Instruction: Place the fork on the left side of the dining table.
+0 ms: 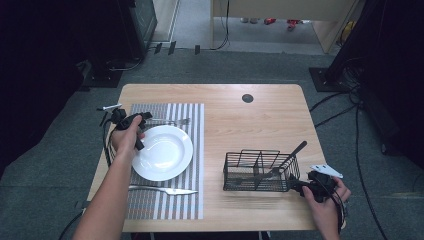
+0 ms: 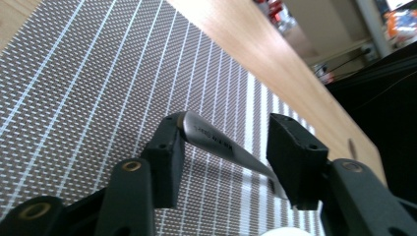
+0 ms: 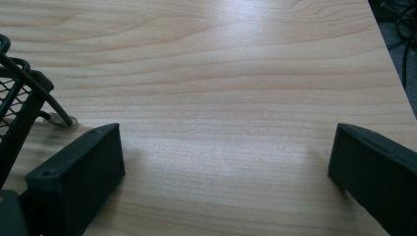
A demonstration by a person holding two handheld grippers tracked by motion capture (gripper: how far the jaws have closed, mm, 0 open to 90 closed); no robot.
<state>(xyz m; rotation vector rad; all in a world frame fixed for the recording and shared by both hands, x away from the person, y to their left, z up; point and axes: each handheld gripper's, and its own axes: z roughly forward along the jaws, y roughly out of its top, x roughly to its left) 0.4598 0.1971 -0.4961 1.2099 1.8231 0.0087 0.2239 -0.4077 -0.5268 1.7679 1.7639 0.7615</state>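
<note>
A grey striped placemat (image 1: pixel 194 206) holds a white plate (image 1: pixel 162 152). Beyond the plate lies a fork (image 1: pixel 170 121), and on the near side a knife (image 1: pixel 162 190). My left gripper (image 1: pixel 144 118) is at the fork's handle end. In the left gripper view its jaws (image 2: pixel 223 132) stand open, with the metal handle (image 2: pixel 221 145) lying slantwise between them on the mat (image 2: pixel 98 73). My right gripper (image 1: pixel 296 185) rests low beside the right end of a black wire caddy (image 1: pixel 250 172); it is wide open (image 3: pixel 226 142) over bare wood.
A spoon (image 1: pixel 290 157) leans in the caddy's right compartment, its handle pointing up and right. The caddy's corner (image 3: pixel 19 98) is just left of my right gripper. A dark round grommet (image 1: pixel 247 98) sits near the table's far edge. Cables lie on the floor to the right.
</note>
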